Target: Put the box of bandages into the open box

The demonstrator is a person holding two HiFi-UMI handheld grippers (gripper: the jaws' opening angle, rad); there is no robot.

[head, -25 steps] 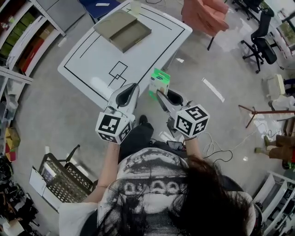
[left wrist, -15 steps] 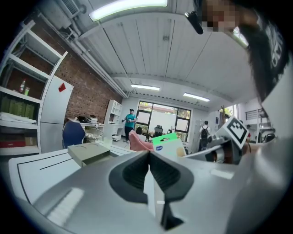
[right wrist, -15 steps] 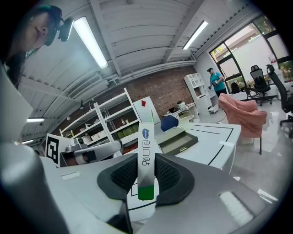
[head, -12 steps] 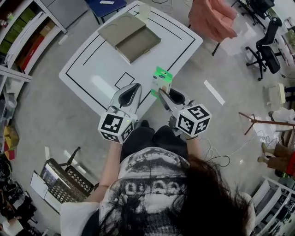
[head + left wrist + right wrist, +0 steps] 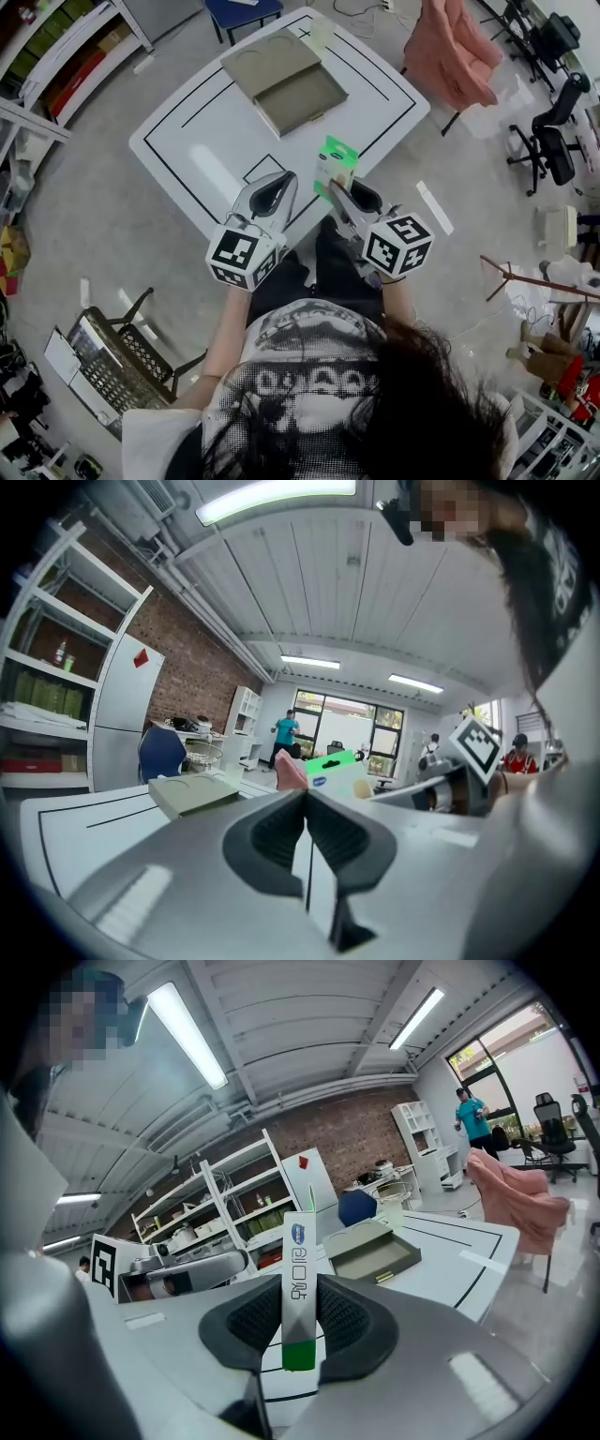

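Though the white desk [image 5: 187, 141] filled most of what I could see, the thing that counted on it was the open box [image 5: 286, 80], a drab olive case lying flat, its lid thrown back and its tray empty. Well short of the open box, over the desk's near edge, the person held both tools level with each other. The left tool [image 5: 279, 180] had its jaws pressed together on nothing. The right tool [image 5: 330, 190] was clenched on the box of bandages [image 5: 336, 167], a slim green-and-white carton standing upright in the air, not yet over the open box. The pads bore on its two broad faces near the lower end. I judged it light, thin card, easily dented and a little slick, so that low, flat hold looked the sensible one.
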